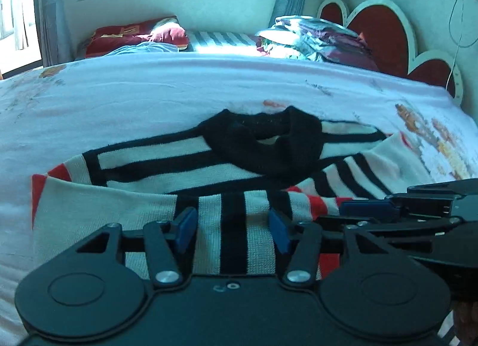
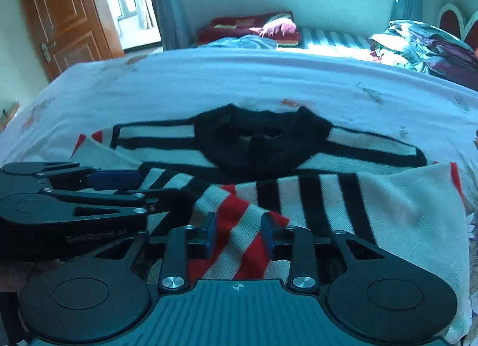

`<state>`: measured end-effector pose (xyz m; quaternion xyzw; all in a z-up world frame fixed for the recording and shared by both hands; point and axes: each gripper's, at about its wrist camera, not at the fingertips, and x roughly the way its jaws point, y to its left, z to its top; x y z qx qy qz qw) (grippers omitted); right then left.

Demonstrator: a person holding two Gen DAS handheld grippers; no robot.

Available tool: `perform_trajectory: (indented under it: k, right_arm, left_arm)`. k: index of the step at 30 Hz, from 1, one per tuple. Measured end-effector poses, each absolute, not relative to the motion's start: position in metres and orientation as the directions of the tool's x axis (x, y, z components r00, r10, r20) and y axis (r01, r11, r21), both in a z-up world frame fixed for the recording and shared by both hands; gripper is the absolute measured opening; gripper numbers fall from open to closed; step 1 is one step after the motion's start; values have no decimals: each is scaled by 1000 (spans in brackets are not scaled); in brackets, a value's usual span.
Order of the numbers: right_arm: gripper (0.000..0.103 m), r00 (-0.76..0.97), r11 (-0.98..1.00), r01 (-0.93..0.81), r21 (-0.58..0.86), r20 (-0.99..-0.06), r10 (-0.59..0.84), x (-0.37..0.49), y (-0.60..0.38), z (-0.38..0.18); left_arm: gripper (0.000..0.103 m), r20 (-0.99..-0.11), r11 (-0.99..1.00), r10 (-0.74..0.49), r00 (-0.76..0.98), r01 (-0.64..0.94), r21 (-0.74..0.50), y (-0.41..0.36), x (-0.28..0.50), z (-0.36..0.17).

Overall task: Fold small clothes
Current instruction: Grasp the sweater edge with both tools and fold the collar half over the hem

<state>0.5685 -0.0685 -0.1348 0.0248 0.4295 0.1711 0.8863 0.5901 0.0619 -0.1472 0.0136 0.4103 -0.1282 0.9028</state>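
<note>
A small white knit sweater (image 1: 155,166) (image 2: 397,208) with black stripes, red trim and a black collar (image 1: 266,142) (image 2: 263,142) lies on the bed sheet (image 1: 149,92) (image 2: 209,77). Its near part is folded up over the body. My left gripper (image 1: 233,231) is open, low over the black-and-white striped fold near its middle. My right gripper (image 2: 239,232) is open just beside it, with a ridge of red-and-white striped fabric between its pads. Each gripper shows in the other's view: the right gripper (image 1: 367,208) lies sideways at the right edge, the left gripper (image 2: 116,180) sideways at the left.
The white, flower-printed sheet spreads beyond the sweater on all sides. A pile of folded bedding (image 1: 316,38) (image 2: 424,44) sits far right by a red and white headboard (image 1: 385,29). Dark red pillows (image 1: 134,35) lie under the window; a wooden door (image 2: 62,14) stands far left.
</note>
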Motion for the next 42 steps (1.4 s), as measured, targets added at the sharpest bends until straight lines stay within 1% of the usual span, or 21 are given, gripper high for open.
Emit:
perform_trajectory:
  k: [2,3,5,6,7,8,10,14,16,18,19,20,21,24,26,29,32,34,36,40,42]
  right_arm:
    - [28,564,941,-311,133,-771,296,566,-64,-147]
    - [28,580,942,-333,44,-778,241,562,-62,-148]
    - [28,630,959,-256,-124,-773,68,560,-75,-146]
    - [29,632,968,-209,-142,-775,23,560,-94,-149]
    - [37,610,980,-184,-70,-790,58,561,-115,-152]
    - [39,597,987,-162,-7,-797,93,562,-129,-152]
    - [39,594,988,-149,44,-795,124,564,-136,-146]
    - [39,633,969,-217,121,-738,234,558,-109,-128]
    - [39,593,969,-237,75,-778,205,561,-92,-138]
    - [39,593,968,-249,36,-785,182,560,-91,-147]
    - [39,595,968,-250,24,-785,173,558,-94,-146]
    - [39,599,970,-243,4,-786,153,556,-95,-142]
    - [39,614,973,-231,-15,-778,134,552,-97,-138]
    - [39,630,969,-231,90,-745,220,535,-105,-125]
    - [39,601,959,-259,118,-757,255,529,-98,-128]
    - [39,589,964,-264,18,-788,176,521,-97,-144]
    - [39,602,988,-155,2,-793,96,518,-129,-147]
    - [39,586,991,-127,51,-802,116,520,-144,-148]
    - [39,576,990,-114,81,-807,133,522,-149,-147]
    - [39,620,989,-129,68,-773,134,509,-145,-126]
    - [39,590,990,-135,52,-798,123,509,-143,-134]
  left_arm:
    - [59,-740,962,-202,642,273,-26,63,586,-156]
    - [60,-740,962,-190,646,272,-9,67,585,-155]
    - [65,-735,973,-127,666,228,38,84,580,-152]
    - [65,-731,976,-110,673,211,47,95,578,-152]
    - [65,-727,977,-131,674,211,19,106,576,-153]
    - [65,-723,979,-143,676,202,-4,112,575,-151]
    - [61,-715,981,-135,686,195,3,104,575,-145]
    - [62,-687,958,-236,688,283,-46,64,576,-138]
    - [65,-746,947,-197,637,319,22,41,584,-151]
    - [70,-744,948,-193,640,318,28,42,586,-156]
    - [69,-745,951,-205,634,311,3,48,585,-153]
    - [63,-737,956,-199,646,295,0,55,580,-148]
    - [63,-725,958,-200,660,285,-4,61,573,-142]
    - [64,-695,962,-229,682,266,-57,77,548,-131]
    - [64,-704,962,-220,675,270,-41,80,537,-133]
    - [67,-742,972,-140,655,234,23,101,525,-149]
    - [67,-724,968,-169,669,252,7,128,513,-151]
    - [67,-722,964,-146,676,262,50,125,511,-151]
    - [66,-724,970,-143,675,239,31,124,513,-148]
    - [65,-712,976,-147,687,220,11,126,501,-137]
    - [65,-743,972,-124,657,230,41,129,499,-147]
